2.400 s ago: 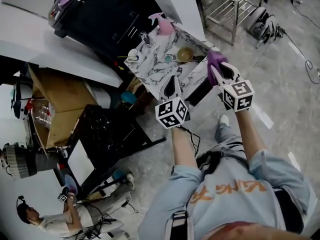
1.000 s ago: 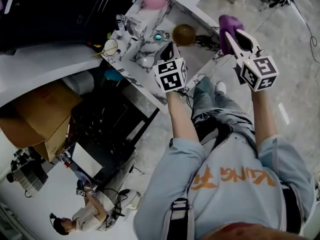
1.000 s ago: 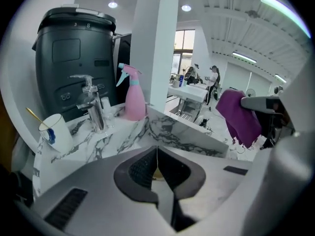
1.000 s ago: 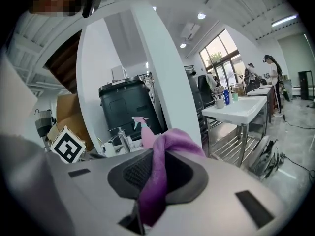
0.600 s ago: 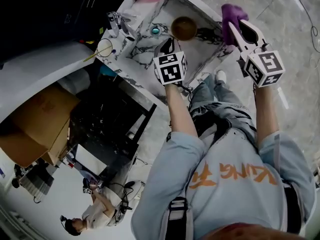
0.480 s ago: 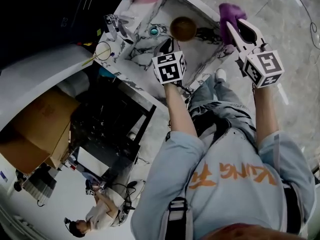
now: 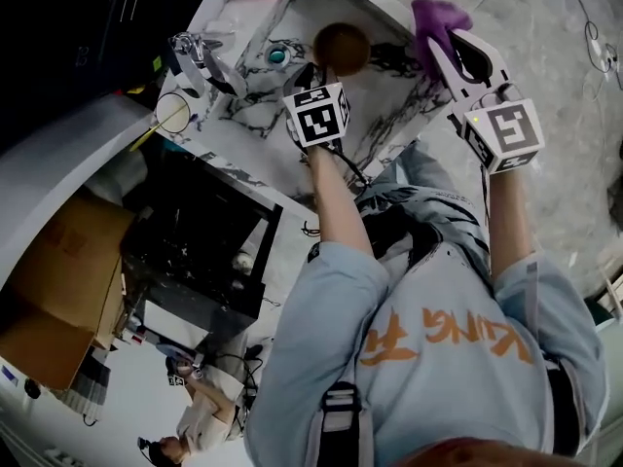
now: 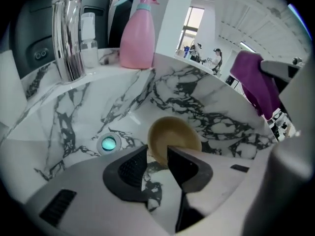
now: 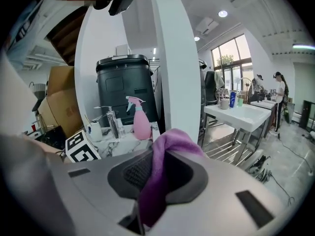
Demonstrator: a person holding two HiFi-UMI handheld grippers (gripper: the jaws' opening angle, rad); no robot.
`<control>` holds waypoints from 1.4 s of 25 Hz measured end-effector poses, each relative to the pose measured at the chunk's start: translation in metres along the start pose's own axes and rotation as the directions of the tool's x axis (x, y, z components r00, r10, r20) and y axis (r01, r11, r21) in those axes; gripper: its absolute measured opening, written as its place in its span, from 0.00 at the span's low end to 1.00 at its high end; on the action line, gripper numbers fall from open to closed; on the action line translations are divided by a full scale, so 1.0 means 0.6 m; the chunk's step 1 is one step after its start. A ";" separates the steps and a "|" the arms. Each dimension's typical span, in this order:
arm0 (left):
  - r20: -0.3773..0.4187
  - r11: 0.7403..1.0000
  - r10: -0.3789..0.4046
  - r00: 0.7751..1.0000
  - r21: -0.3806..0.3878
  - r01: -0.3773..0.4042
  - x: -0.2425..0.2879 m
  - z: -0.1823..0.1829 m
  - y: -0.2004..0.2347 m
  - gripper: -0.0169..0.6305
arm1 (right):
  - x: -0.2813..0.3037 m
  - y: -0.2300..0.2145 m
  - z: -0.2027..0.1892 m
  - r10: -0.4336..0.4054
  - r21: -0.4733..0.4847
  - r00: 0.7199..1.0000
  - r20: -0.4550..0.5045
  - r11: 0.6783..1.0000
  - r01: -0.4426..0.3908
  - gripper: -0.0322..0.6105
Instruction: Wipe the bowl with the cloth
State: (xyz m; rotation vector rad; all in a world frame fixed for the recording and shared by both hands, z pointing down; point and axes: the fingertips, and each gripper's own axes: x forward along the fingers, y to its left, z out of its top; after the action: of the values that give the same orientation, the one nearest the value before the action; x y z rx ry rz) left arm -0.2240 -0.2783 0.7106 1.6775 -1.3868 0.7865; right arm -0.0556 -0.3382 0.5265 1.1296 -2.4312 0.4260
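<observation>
Two grippers share the job. The left gripper [image 8: 157, 152], jaws slightly parted and empty, hovers just short of the tan bowl [image 8: 174, 137], which lies in the marble sink [image 8: 74, 114] near the drain [image 8: 108, 143]. The right gripper [image 9: 156, 167] pinches the purple cloth [image 9: 170, 144]. Best to clamp the bowl's near rim squarely (it looks tilted) before bringing the cloth in. That rim's lowest part is hidden behind the left jaws.

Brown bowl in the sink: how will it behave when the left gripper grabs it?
Bowl looks thin-walled and rigid, so probably light. It sits loose on the glossy sink, so a nudge may slide or rock it.
</observation>
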 end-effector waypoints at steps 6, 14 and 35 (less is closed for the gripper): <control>-0.017 0.998 -0.017 1.000 -0.063 0.016 0.032 -0.013 0.001 0.23 | 0.024 0.008 0.003 -0.018 -0.022 1.000 -0.021 1.000 0.018 0.17; -0.035 0.982 0.039 0.999 -0.184 -0.045 0.045 -0.028 0.021 0.11 | 0.027 0.018 -0.003 -0.013 -0.060 0.998 -0.054 0.998 0.009 0.17; 0.393 0.943 0.121 0.912 -0.332 0.018 -0.186 0.095 -0.026 0.08 | -0.101 -0.018 0.036 0.074 -0.130 0.997 0.027 0.989 -0.069 0.17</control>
State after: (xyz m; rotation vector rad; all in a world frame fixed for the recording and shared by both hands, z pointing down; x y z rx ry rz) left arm -0.2335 -0.2736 0.5845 1.5934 -1.7456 0.2063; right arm -0.0175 -0.3154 0.4788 1.0047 -2.4936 0.2703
